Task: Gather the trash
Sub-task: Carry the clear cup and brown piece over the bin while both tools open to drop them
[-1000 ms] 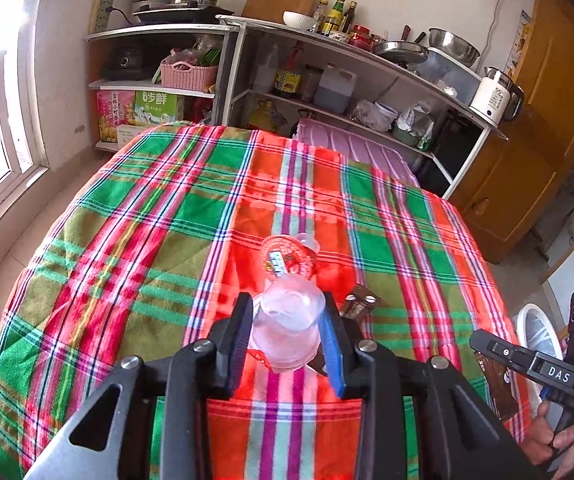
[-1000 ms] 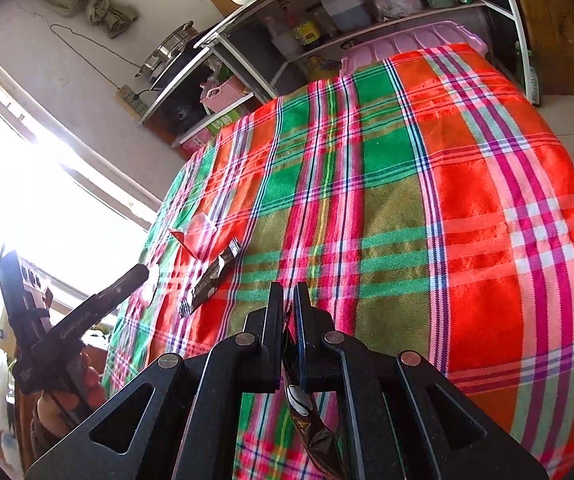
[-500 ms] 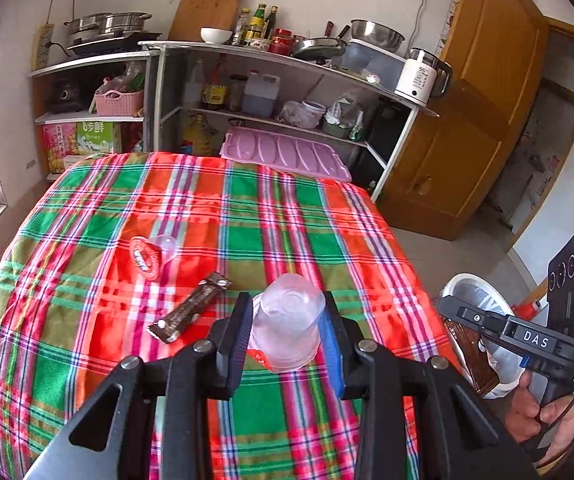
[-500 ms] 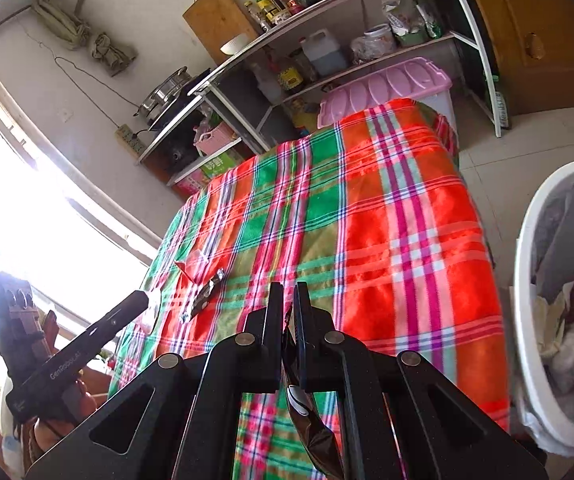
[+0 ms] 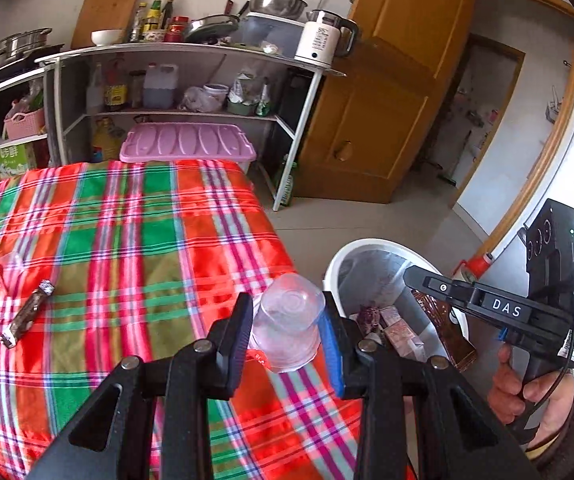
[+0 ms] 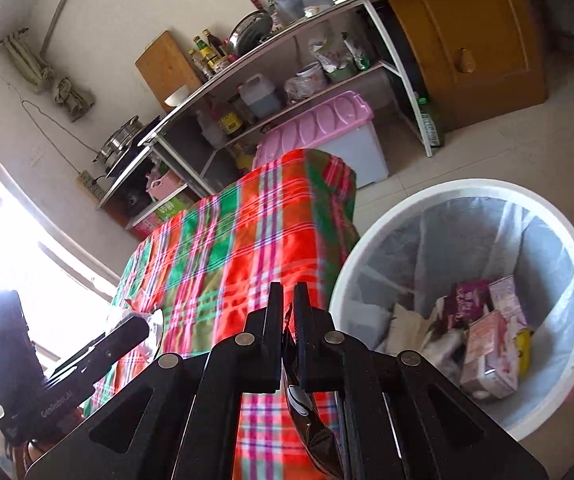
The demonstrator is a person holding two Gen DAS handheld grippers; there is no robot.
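Left gripper (image 5: 287,330) clamped on a clear plastic cup (image 5: 287,326), held upside down between the black finger and the blue-padded one, above the near right edge of the checked tablecloth (image 5: 127,240). Right gripper (image 6: 288,328) pinched shut on a dark brown wrapper (image 6: 307,416), seen in the left view (image 5: 443,328) hanging down over the white bin (image 5: 351,256). Bin (image 6: 439,194) stood on the floor just right of the table, lined with a pale bag and holding pink cartons (image 6: 487,344) and crumpled paper at the bottom. Farther left on the cloth lay a second brown wrapper (image 5: 27,314) and, just beyond it, a clear cup with a red lid (image 5: 5,266), both well apart from the held cup. At the far end of the table sat a storage box with a pink lid (image 5: 187,142), and behind it metal shelves (image 5: 191,50) loaded with bottles, a jug, bowls and a white kettle (image 5: 323,36). To the far right stood a wooden door (image 5: 383,112). Against the wall on top of the shelves leaned a cutting board (image 5: 109,6).
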